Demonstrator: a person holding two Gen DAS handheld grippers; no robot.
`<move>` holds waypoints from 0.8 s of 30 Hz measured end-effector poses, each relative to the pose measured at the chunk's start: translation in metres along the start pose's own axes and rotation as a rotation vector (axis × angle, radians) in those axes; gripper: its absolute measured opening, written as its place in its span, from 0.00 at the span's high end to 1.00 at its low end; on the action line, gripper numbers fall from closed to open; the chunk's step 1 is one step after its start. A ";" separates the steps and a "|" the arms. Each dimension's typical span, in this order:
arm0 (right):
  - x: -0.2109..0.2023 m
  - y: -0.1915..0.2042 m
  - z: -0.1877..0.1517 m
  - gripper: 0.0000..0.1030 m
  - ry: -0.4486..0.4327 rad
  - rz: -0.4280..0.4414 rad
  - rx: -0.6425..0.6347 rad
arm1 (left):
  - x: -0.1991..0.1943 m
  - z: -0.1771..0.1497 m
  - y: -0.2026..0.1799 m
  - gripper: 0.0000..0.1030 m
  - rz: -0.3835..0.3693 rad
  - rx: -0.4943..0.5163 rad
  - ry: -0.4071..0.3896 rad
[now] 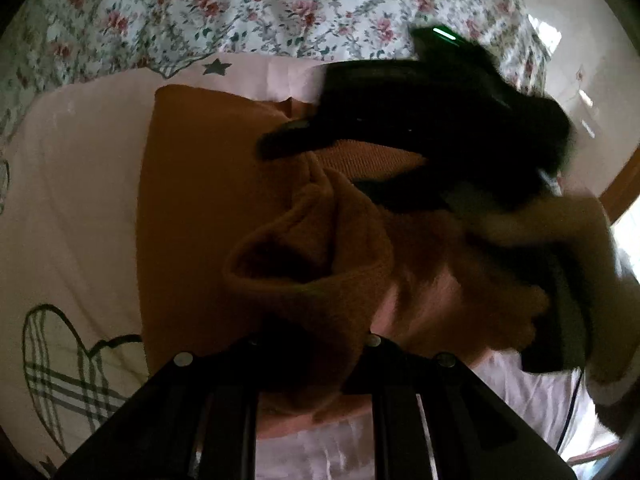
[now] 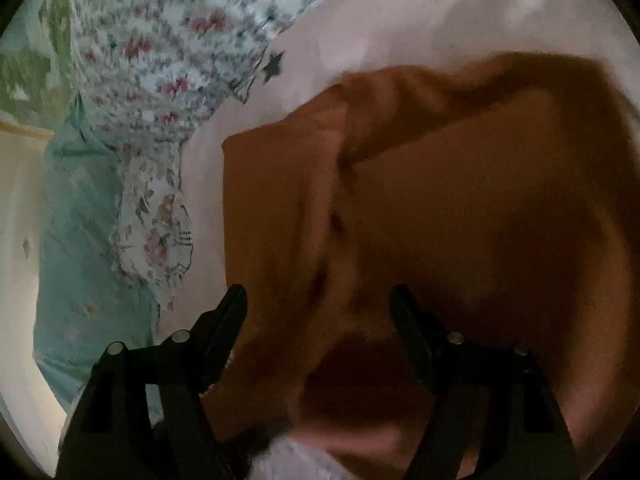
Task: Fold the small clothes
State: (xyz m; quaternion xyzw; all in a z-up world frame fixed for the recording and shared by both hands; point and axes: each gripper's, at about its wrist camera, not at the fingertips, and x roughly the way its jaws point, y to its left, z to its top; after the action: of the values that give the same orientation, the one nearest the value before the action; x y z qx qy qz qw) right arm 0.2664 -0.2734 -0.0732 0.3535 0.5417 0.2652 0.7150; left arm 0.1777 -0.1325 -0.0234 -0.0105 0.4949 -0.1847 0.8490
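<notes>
A small rust-orange knit garment point(image 1: 192, 208) lies on a pink sheet point(image 1: 72, 200). In the left wrist view my left gripper point(image 1: 316, 344) is shut on a bunched fold of the garment and holds it up near the camera. My right gripper point(image 1: 328, 168) shows there from the side, dark and blurred, its two fingers spread above the garment. In the right wrist view my right gripper point(image 2: 320, 304) is open, fingers point(image 2: 228, 320) wide apart over the orange garment point(image 2: 460, 220), which fills the view and is blurred.
A floral quilt point(image 1: 240, 8) lies behind the pink sheet and also shows in the right wrist view point(image 2: 160, 60). A pale green cloth point(image 2: 76, 240) hangs at the bed's left side. A plaid heart print point(image 1: 64, 360) marks the sheet. A person's sleeve point(image 1: 560, 240) is at right.
</notes>
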 end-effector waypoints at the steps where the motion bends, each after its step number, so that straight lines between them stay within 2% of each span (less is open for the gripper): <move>1: 0.010 0.006 0.006 0.51 0.005 -0.009 -0.020 | 0.000 -0.001 -0.002 0.88 0.006 0.018 -0.002; 2: 0.013 0.009 0.009 0.62 0.003 -0.028 -0.029 | -0.002 -0.001 -0.005 0.88 0.013 0.042 -0.007; 3: 0.014 0.011 0.013 0.77 -0.005 -0.049 -0.035 | -0.005 0.000 -0.008 0.88 0.007 0.058 -0.013; 4: 0.009 0.015 0.016 0.81 -0.027 -0.038 -0.038 | -0.009 0.002 -0.010 0.89 -0.009 0.070 -0.018; 6: -0.014 0.021 0.017 0.83 -0.084 0.006 -0.068 | -0.021 0.005 -0.019 0.89 -0.059 0.097 -0.044; 10: -0.078 0.025 0.005 0.84 -0.188 0.010 -0.179 | -0.025 0.013 -0.051 0.89 -0.191 0.151 -0.055; 15: -0.111 -0.032 -0.003 0.84 -0.189 -0.106 -0.123 | 0.018 0.009 -0.082 0.89 -0.309 0.152 0.039; 19: -0.110 -0.072 -0.006 0.84 -0.165 -0.163 -0.056 | 0.038 0.010 -0.089 0.89 -0.338 0.141 0.084; 24: -0.118 -0.071 -0.005 0.84 -0.198 -0.152 -0.076 | 0.036 0.016 -0.092 0.89 -0.353 0.137 0.075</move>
State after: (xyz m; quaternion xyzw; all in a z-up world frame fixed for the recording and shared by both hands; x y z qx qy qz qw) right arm 0.2290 -0.4061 -0.0611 0.3085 0.4832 0.1944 0.7960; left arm 0.1793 -0.2325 -0.0267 -0.0323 0.5031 -0.3644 0.7830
